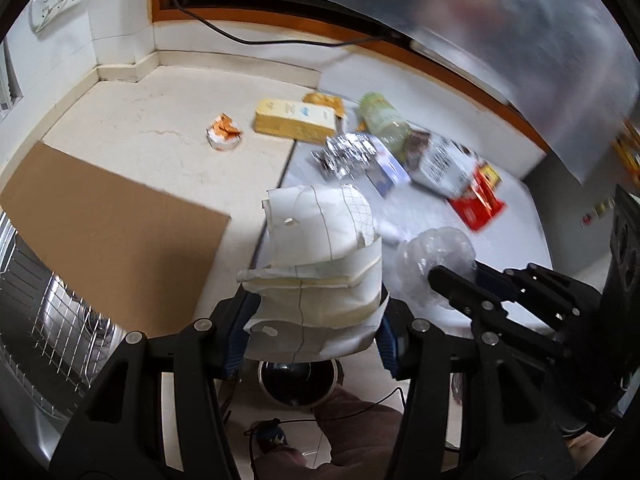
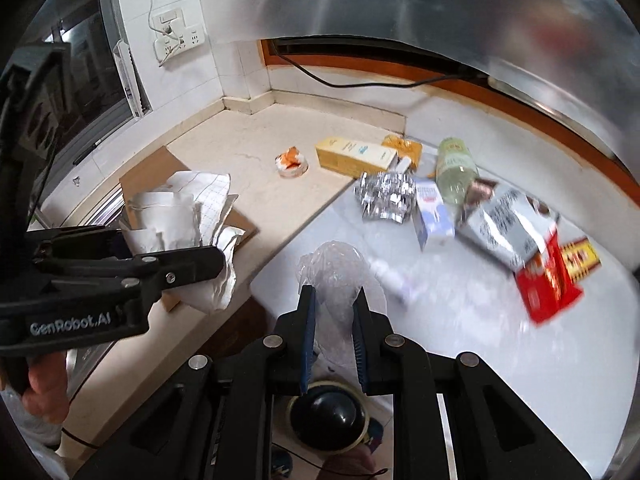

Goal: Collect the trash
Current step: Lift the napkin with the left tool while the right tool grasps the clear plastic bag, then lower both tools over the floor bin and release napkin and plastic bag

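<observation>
My left gripper (image 1: pixel 316 312) is shut on a wad of crumpled white paper (image 1: pixel 320 256), held above the counter's front edge; it also shows in the right wrist view (image 2: pixel 180 216). My right gripper (image 2: pixel 335 304) is shut on a crumpled clear plastic wrap (image 2: pixel 332 268), also seen in the left wrist view (image 1: pixel 436 256). A black trash bin (image 2: pixel 328 416) with a bag stands on the floor below both grippers. More trash lies on the counter: a yellow box (image 1: pixel 294 120), an orange wrapper (image 1: pixel 224 134), foil (image 1: pixel 346 156), a bottle (image 1: pixel 384 120), a red packet (image 1: pixel 478 200).
A brown cardboard sheet (image 1: pixel 108 232) lies at the left over a steel sink with a wire rack (image 1: pixel 44 312). A silver snack bag (image 2: pixel 508 224) and a small blue-white box (image 2: pixel 432 216) lie on the white board (image 2: pixel 460 320). A wall socket (image 2: pixel 176 34) sits at the back.
</observation>
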Demonstrator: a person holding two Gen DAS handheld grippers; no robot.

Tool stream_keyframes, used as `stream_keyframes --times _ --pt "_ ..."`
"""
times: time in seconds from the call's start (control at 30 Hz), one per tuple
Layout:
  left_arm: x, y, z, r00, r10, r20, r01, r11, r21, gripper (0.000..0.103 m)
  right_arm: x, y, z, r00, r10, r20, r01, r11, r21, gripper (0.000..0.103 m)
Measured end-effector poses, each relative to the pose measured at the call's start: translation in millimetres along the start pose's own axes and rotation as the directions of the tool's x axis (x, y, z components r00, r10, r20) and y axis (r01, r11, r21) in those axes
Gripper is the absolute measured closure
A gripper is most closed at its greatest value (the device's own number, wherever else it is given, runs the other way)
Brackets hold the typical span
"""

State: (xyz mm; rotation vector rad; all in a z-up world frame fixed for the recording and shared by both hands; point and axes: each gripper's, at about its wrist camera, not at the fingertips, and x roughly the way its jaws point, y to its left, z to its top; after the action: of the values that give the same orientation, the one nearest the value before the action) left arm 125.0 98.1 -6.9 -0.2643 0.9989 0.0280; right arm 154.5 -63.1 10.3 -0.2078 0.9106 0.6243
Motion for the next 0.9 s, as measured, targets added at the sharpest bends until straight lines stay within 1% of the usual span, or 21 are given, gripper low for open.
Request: stream_keyframes --times 0.13,0.23,0.3,0.37,0.53,0.63,0.73,0.8,0.9 --pt "-13.7 -0.9 -37.1 1.000 -0.014 -0.017 0.015 0.999 0.049 0.054 -13.9 21.0 -38.6 1.000 -0.027 -0.016 0.027 0.999 0.034 0.086" --pt "-17.7 -1.5 -66.4 0.998 -0.032 -0.046 0.036 0.997 0.073 0.054 -20.1 34.4 -67.9 0.998 -0.043 -0.040 0.045 0.997 0.066 0.086" --pt "-16.0 -2.0 -83.5 0.996 -0.045 -0.073 0.051 0.995 0.085 0.054 -22.0 43.3 -88.1 0.997 -0.053 -0.063 0.058 0.995 0.086 0.086" --pt "-11.9 -3.6 -99.3 0.994 -0.039 -0.098 0.049 0.994 0.101 0.054 -22.8 51.1 -110.5 0.994 -0.063 -0.089 0.072 0.992 0.104 0.086" --pt "8.1 -12.5 -131.2 0.985 -0.034 -0.170 0.055 0.991 0.125 0.054 -12.1 56.2 -157.1 0.985 -0.057 -0.165 0.082 0.985 0.153 0.086" --pt "29.5 -17.8 -146.8 0.976 -0.023 -0.218 0.051 0.991 0.124 0.054 3.6 46.9 -180.6 0.978 -0.033 -0.207 0.073 0.979 0.190 0.086" --pt "60.3 -22.5 -164.2 0.967 0.001 -0.255 0.031 0.992 0.123 0.053 26.0 34.6 -206.6 0.971 -0.001 -0.240 0.058 0.971 0.232 0.086" --pt "87.7 -24.7 -176.9 0.958 0.030 -0.284 0.006 0.992 0.125 0.053 46.6 24.7 -223.6 0.965 0.021 -0.263 0.049 0.965 0.259 0.086" --pt "138.0 -24.7 -201.4 0.945 0.064 -0.322 -0.024 0.992 0.127 0.053 86.1 8.8 -256.4 0.953 0.076 -0.293 0.019 0.951 0.309 0.086"
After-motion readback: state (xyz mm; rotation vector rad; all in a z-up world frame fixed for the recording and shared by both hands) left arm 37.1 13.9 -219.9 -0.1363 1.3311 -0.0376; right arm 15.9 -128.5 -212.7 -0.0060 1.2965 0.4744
